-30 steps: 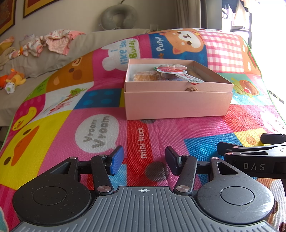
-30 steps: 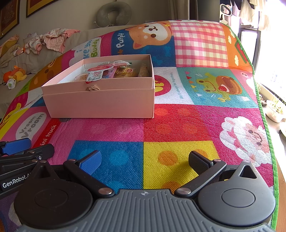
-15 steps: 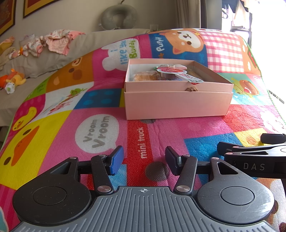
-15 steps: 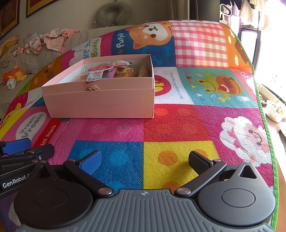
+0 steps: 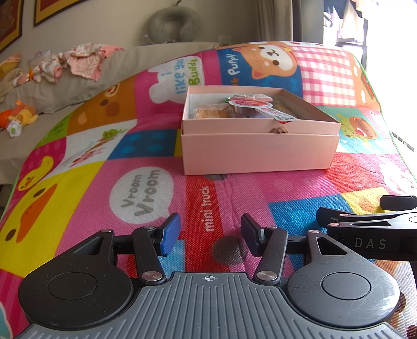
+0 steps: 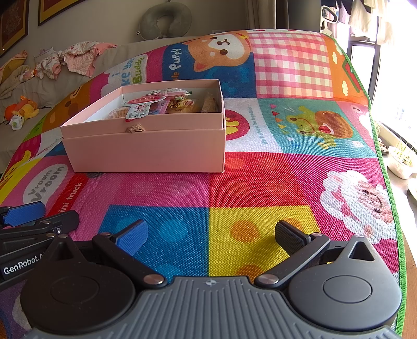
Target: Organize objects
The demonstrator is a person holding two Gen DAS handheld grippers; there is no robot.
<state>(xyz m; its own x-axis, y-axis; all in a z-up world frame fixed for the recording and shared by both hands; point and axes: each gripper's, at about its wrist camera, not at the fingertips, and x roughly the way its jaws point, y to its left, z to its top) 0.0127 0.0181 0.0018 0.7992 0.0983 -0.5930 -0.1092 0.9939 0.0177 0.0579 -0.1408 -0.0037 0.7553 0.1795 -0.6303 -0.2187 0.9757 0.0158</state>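
Snack packets (image 5: 235, 108) are the things of the task, and they lie inside a pink box (image 5: 258, 153), which stands on the play mat (image 5: 146, 193) well ahead of both grippers. Left gripper (image 5: 209, 234) is low over the mat, released, with its 2 fingers apart and nothing between them; one finger carries a blue pad (image 5: 170, 233) and the other a dark pad (image 5: 249, 234). Under the gap I see the red stripe of the mat with the words "mini truck". Just beside it, on its right side, the right gripper (image 6: 211, 233) is also low over the mat, and it is released wider, with empty space between its fingers, above a blue square and a yellow square of the mat. Ahead of the left gripper and a little to its right, the box shows its long front wall, with a small brown tab (image 5: 279, 129) at the seam where the upper part sits in the lower part. For the right gripper the same box is ahead and to its left. Inside it, a round red and white lid with a tag (image 6: 142, 105) lies on top of the other packets, near the front wall. Further away, beyond the mat to the left, there is a gray sofa (image 5: 78, 83) with crumpled clothes (image 5: 75, 62) and a plush toy (image 5: 19, 117), and a gray neck pillow (image 5: 174, 24) rests at the wall.
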